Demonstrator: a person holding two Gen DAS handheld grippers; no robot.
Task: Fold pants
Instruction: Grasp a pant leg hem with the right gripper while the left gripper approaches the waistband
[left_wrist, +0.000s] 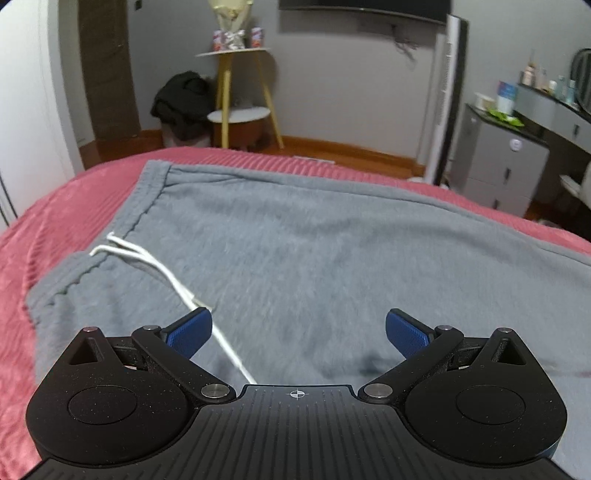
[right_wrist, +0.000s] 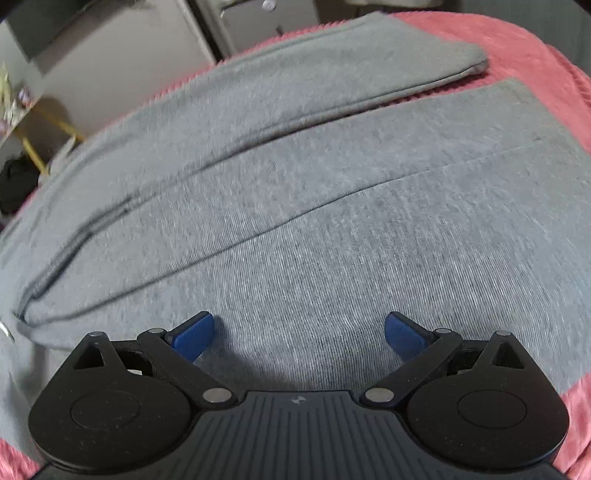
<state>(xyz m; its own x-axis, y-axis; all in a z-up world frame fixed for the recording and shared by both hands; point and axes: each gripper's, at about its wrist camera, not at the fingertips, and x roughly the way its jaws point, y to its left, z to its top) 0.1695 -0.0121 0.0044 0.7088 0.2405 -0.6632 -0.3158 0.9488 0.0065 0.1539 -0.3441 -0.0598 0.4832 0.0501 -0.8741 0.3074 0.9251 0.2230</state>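
Grey sweatpants (left_wrist: 314, 236) lie flat on a red bedspread (left_wrist: 48, 229). Their waistband (left_wrist: 147, 192) is at the left in the left wrist view, with a white drawstring (left_wrist: 155, 266) trailing across the cloth. My left gripper (left_wrist: 298, 332) is open and empty, just above the waist area, its left pad beside the drawstring. In the right wrist view the two legs (right_wrist: 332, 192) spread apart toward the far hems (right_wrist: 476, 62). My right gripper (right_wrist: 299, 332) is open and empty, close above the near leg.
Past the bed's far edge stand a yellow-legged side table (left_wrist: 240, 92), a dark pile of clothes (left_wrist: 181, 103), a white tower fan (left_wrist: 447, 103) and a grey dresser (left_wrist: 506, 162). The bedspread (right_wrist: 546, 66) shows at the right of the legs.
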